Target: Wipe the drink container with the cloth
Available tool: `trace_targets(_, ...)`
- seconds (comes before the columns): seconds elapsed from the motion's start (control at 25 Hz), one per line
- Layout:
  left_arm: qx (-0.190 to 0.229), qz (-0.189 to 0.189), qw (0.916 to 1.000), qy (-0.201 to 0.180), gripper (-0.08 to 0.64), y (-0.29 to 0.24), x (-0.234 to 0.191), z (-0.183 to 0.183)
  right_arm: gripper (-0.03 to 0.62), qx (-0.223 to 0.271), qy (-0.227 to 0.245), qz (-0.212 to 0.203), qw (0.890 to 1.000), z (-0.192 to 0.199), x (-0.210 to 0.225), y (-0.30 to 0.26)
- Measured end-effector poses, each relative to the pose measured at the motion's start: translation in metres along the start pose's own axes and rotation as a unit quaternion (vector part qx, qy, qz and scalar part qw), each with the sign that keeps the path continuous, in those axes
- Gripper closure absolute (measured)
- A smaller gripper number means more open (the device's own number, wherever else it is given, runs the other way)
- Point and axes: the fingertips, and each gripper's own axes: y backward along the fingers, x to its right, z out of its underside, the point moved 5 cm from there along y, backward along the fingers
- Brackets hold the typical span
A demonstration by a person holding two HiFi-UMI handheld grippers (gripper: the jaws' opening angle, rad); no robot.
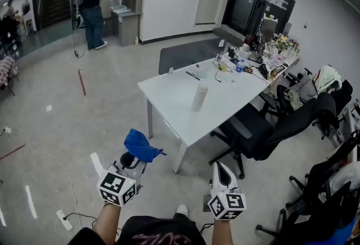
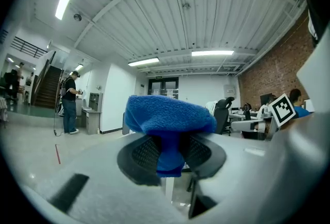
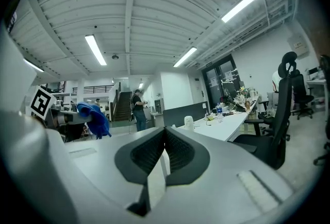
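My forearms are getting cut off by the bottom edge of the head view. From there the blue cloth (image 1: 140, 147) is covering the tips of my left claw (image 1: 133, 159), so only the left gripper view is showing the grip. In that view the cloth is bulging over the pads and filling the middle of the picture, hiding whatever is lying straight ahead. The drink container (image 1: 199, 97) is showing up small and pale, and I am not making out a cap or a label on it. The far end of the counter (image 1: 169, 92) is carrying a clutter (image 1: 247, 61) of things too small for me to sort out.

My left claw is clenching on the cloth. A fold is hanging down between the two dark pads, which are pressing it from both sides, while the rest is bunching up above them. My right claw (image 1: 220, 169) is pressing its jaws fully together, pad against pad, with nothing between them. Both claws are pointing level, side by side, well apart from the counter.

The drink container is standing upright near the middle of the white counter, on bare surface away from the clutter. Black chairs (image 1: 264, 128) are crowding the counter's right side. A person (image 1: 91, 7) is standing far off by a wall.
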Motion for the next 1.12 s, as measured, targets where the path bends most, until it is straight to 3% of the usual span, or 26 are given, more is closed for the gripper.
trace_targets(0.64, -0.01, 0.014, 0.9998, 0.008, 0.462, -0.007, -0.004, 0.012, 0.594, -0.008, -0.005, 0.007, 1.0, 0.009, 0.001, -0.002)
trace_targets(1.12, -0.022, 0.015, 0.9996, -0.002, 0.462, -0.054, -0.022, 0.012, 0.594, -0.008, -0.012, 0.003, 1.0, 0.011, 0.024, -0.049)
